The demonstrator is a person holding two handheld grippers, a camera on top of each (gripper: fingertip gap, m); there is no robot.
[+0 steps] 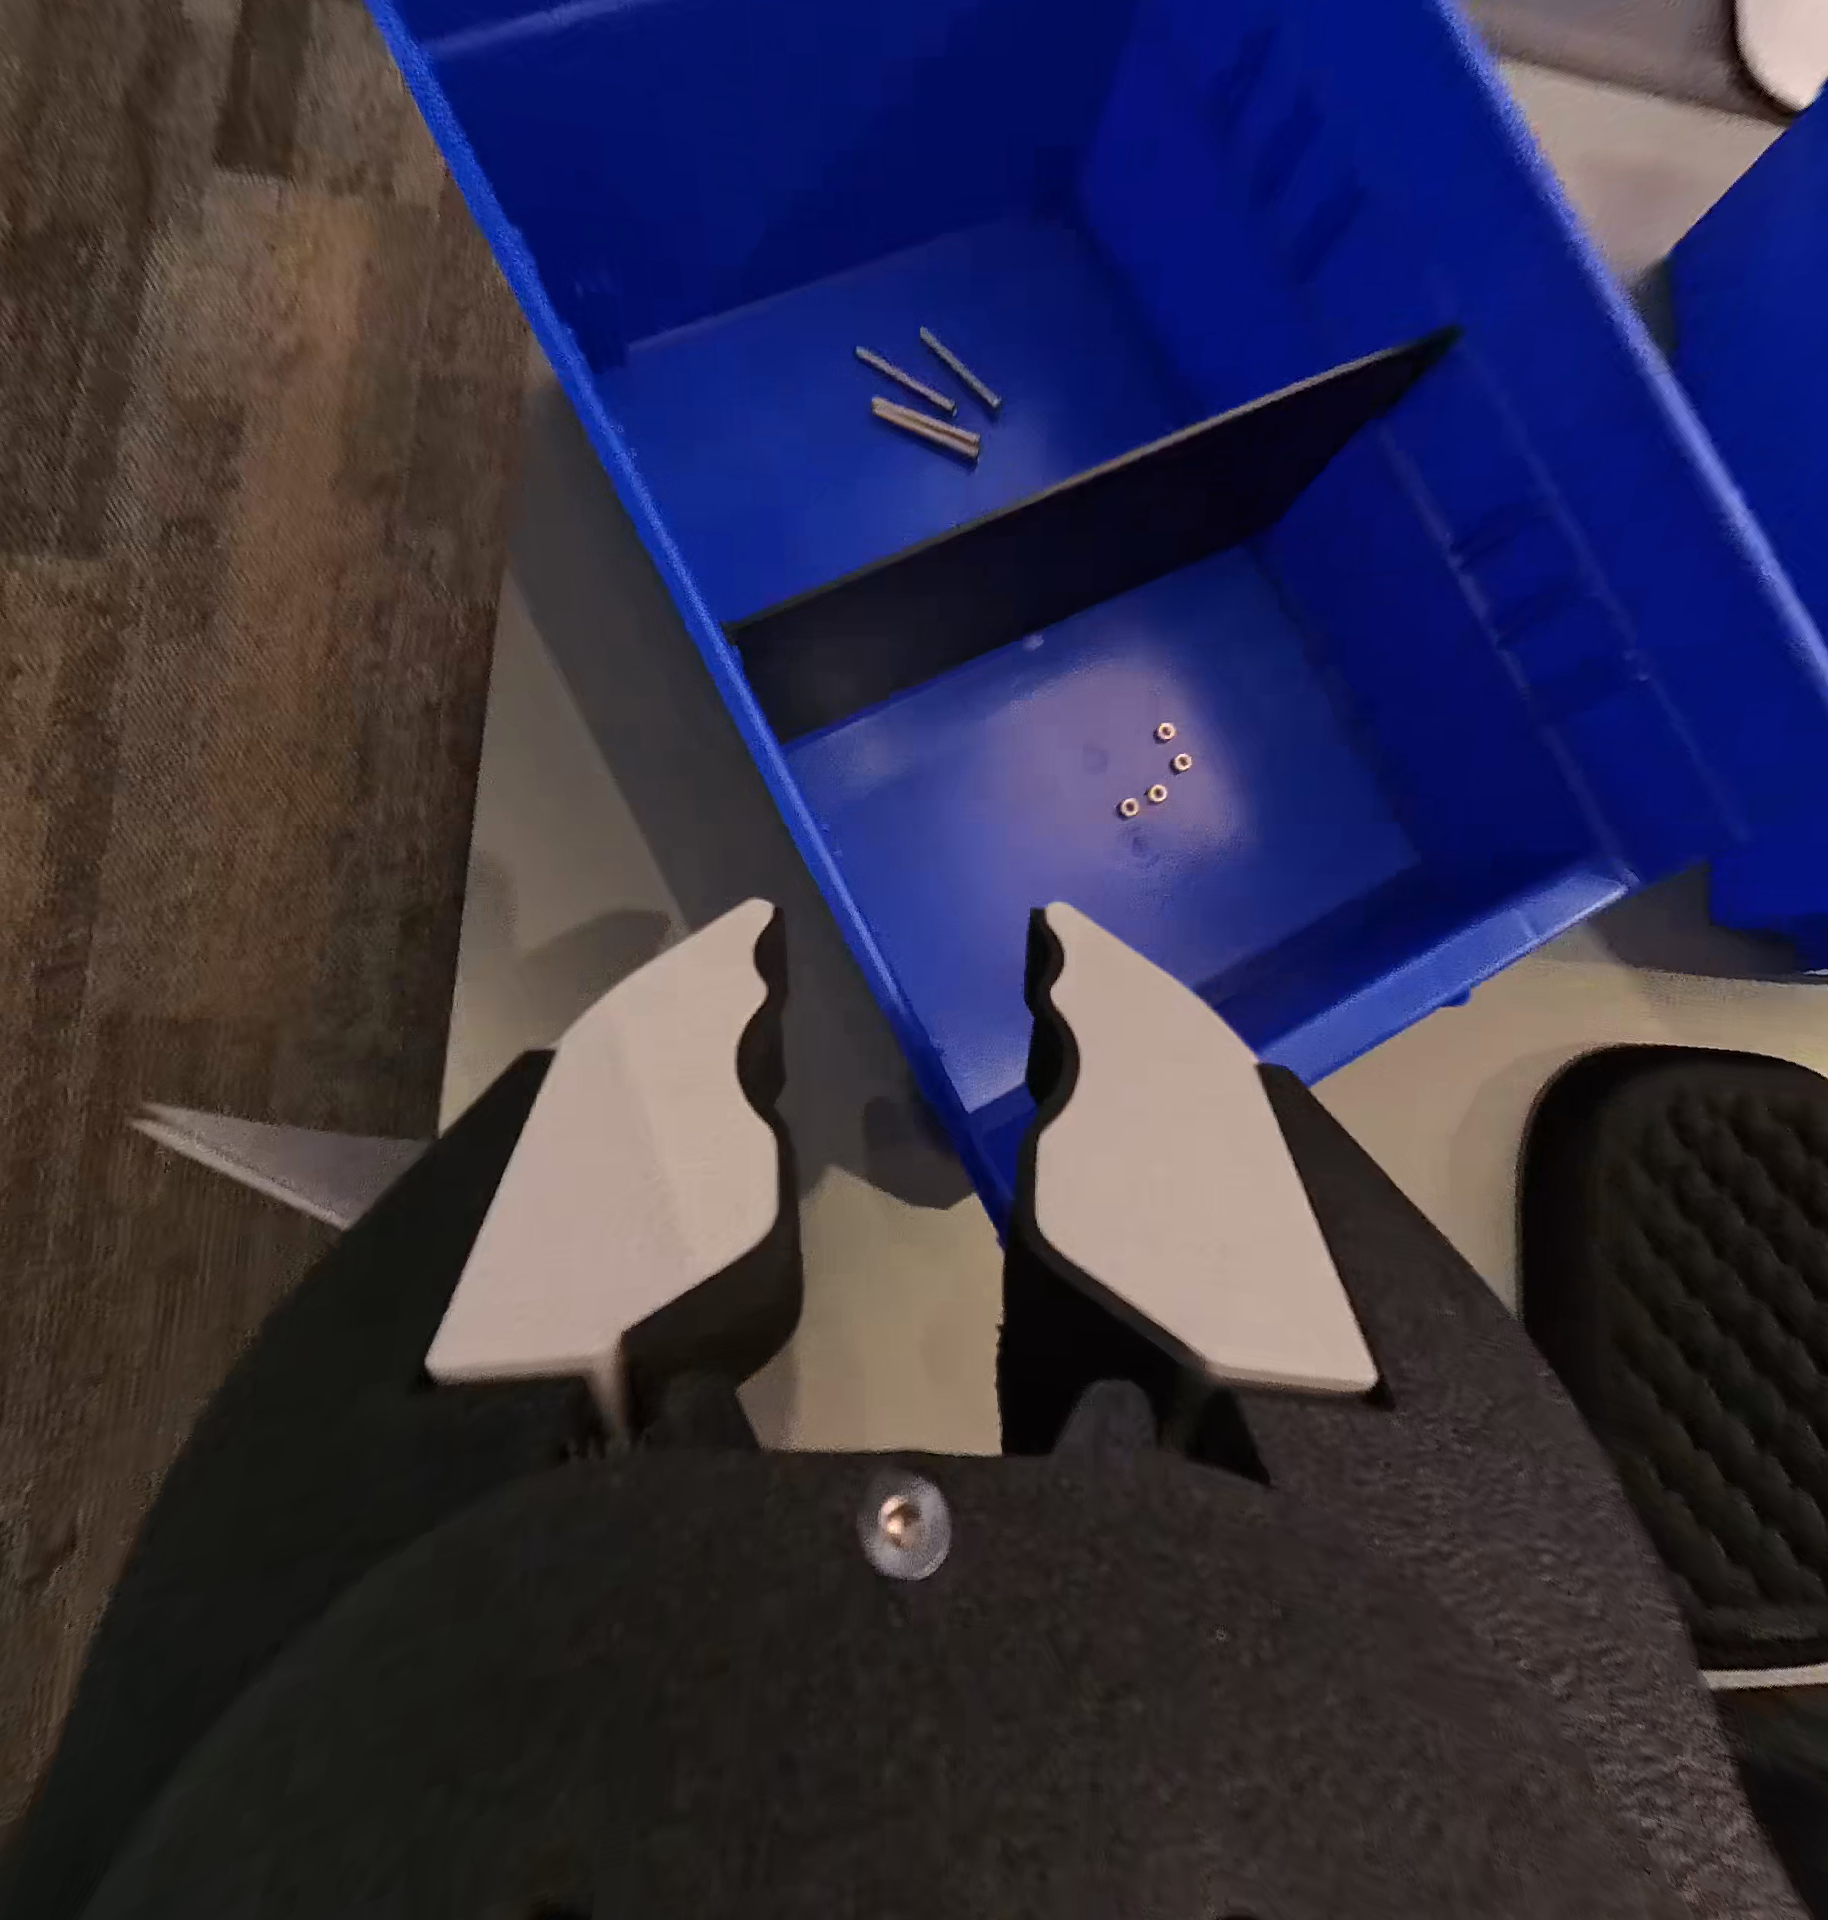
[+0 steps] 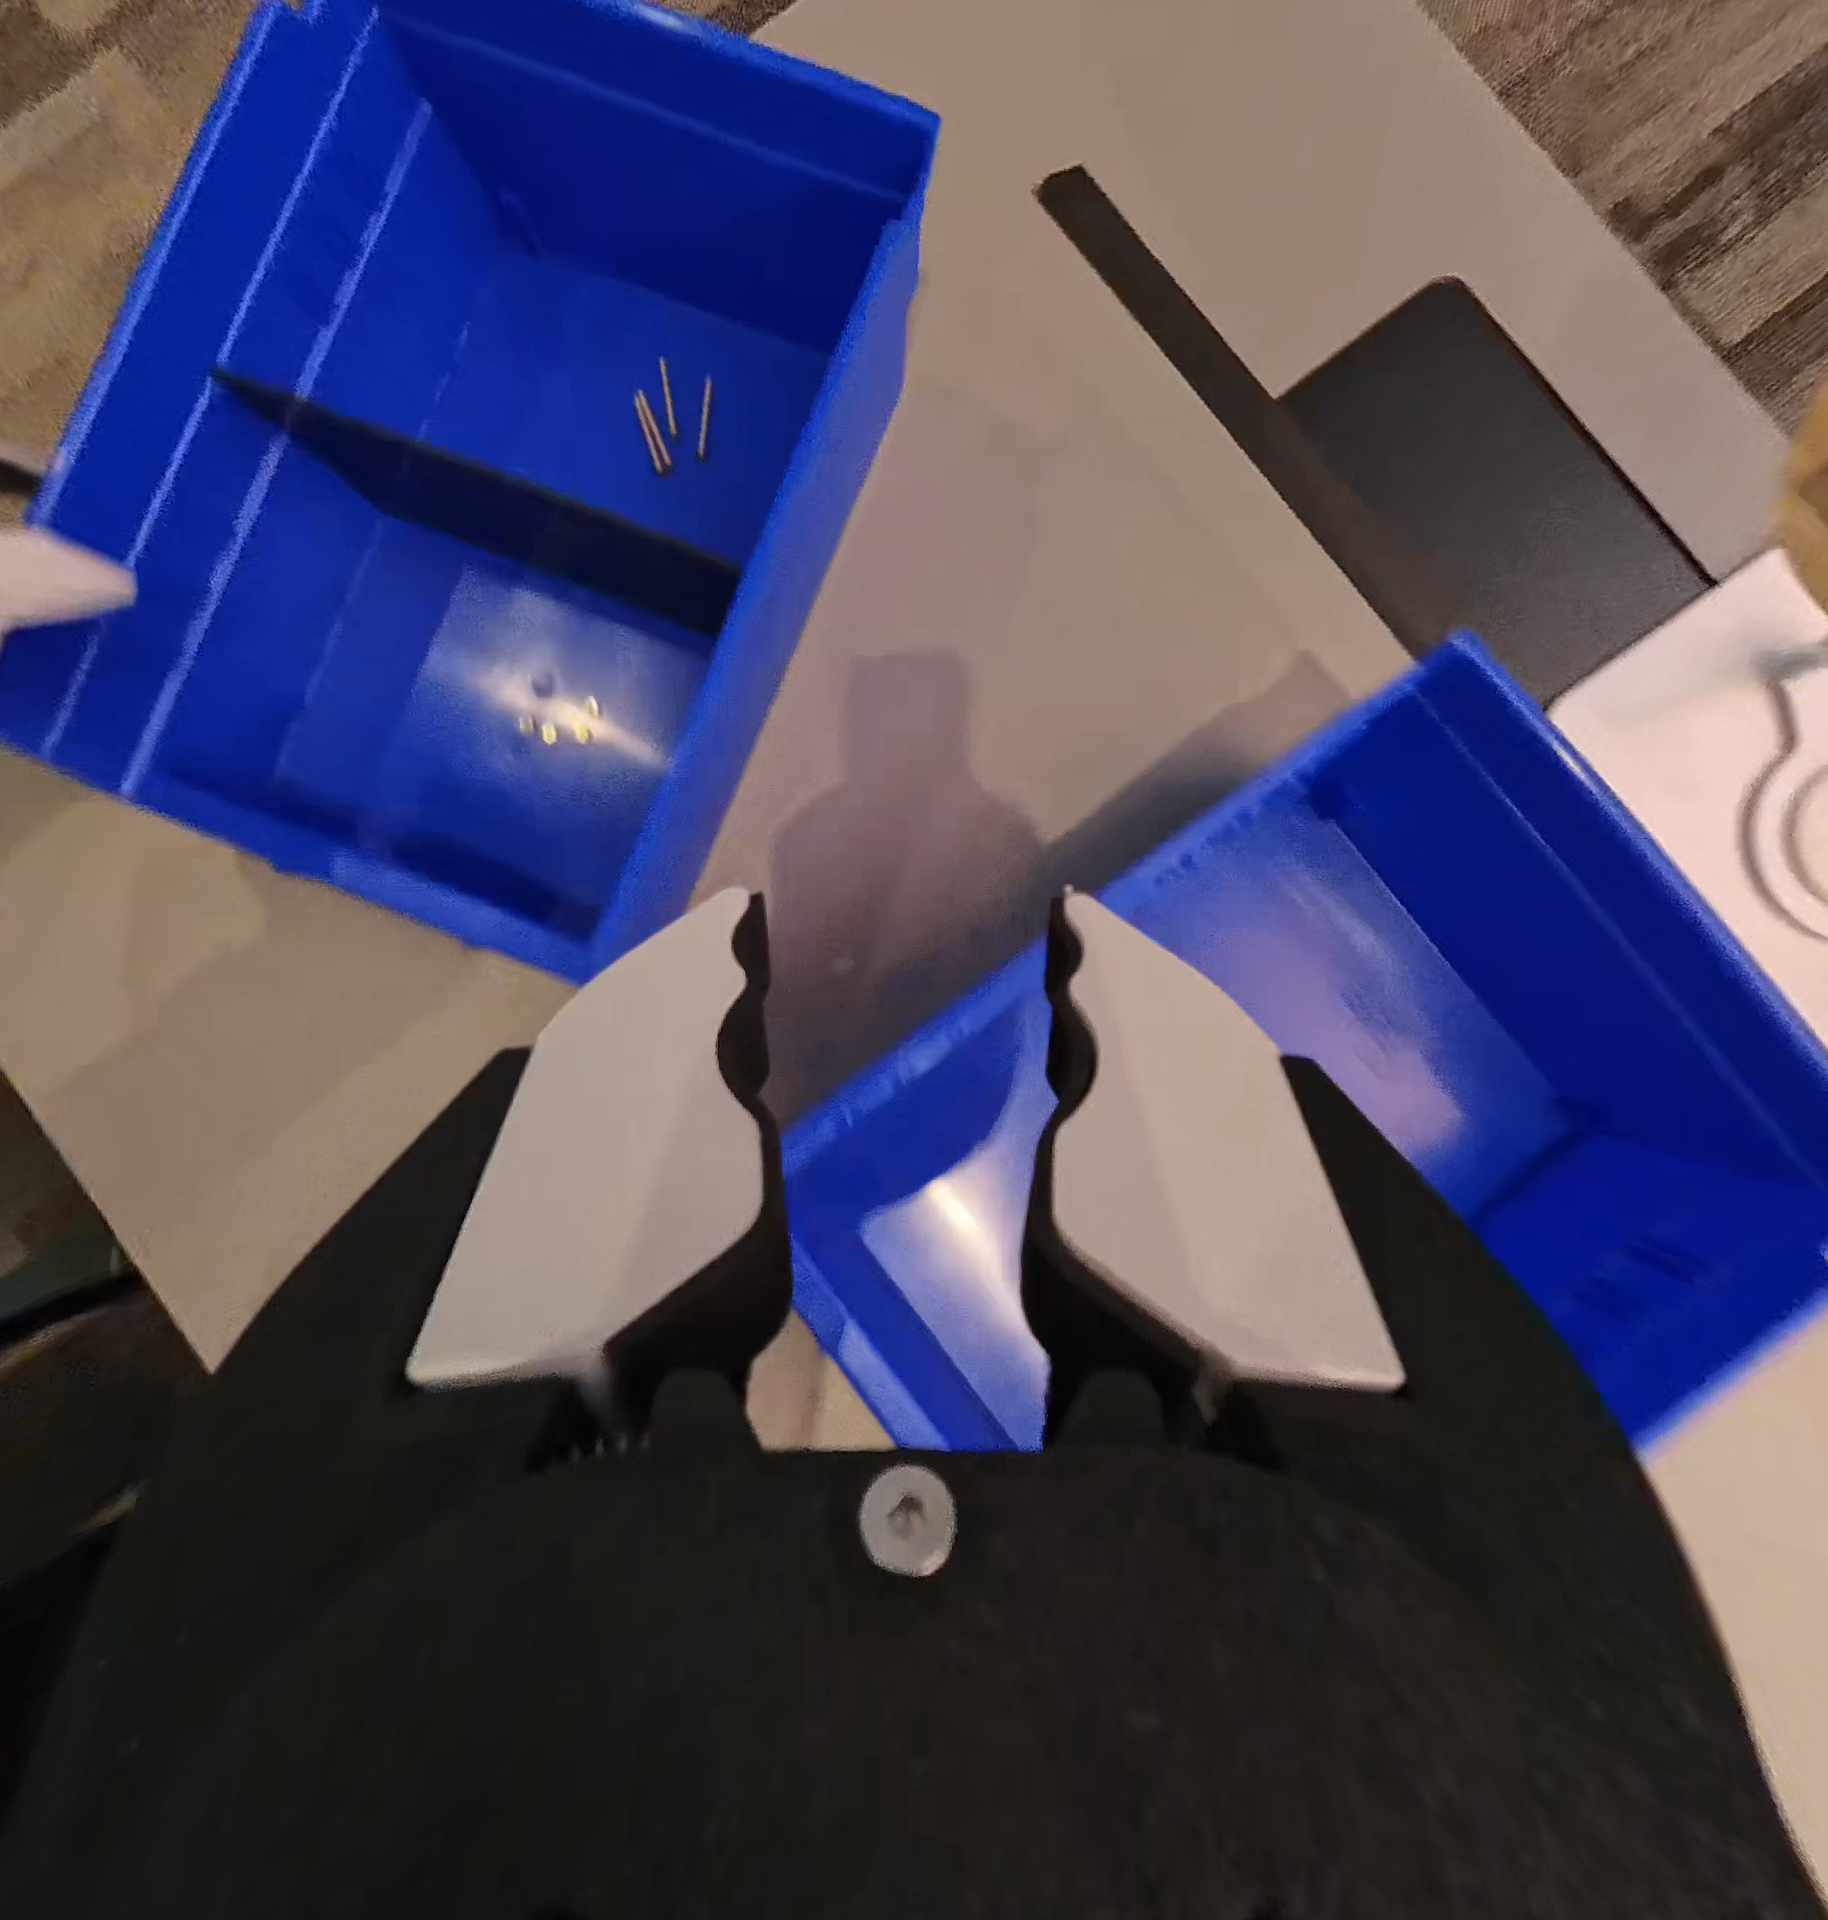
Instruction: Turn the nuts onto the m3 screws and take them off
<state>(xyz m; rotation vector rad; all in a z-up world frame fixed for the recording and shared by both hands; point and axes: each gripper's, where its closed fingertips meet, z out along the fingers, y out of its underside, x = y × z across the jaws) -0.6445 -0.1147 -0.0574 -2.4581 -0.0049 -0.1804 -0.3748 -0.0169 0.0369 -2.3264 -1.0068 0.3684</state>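
The left gripper (image 1: 905,920) hangs spread and empty at the bin's (image 1: 681,582) near corner. Screws (image 1: 925,390) lie in its far compartment, nuts (image 1: 1156,771) in the near one. The right gripper (image 2: 905,914), also spread and empty, hovers over a second bin (image 2: 1616,883).

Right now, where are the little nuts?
The nuts lie on the floor of the divided blue bin, in the compartment nearer the left gripper; the black divider separates them from the screws.

A pale grey table (image 2: 1149,436) stands on mottled brown-grey carpet (image 1: 162,623).
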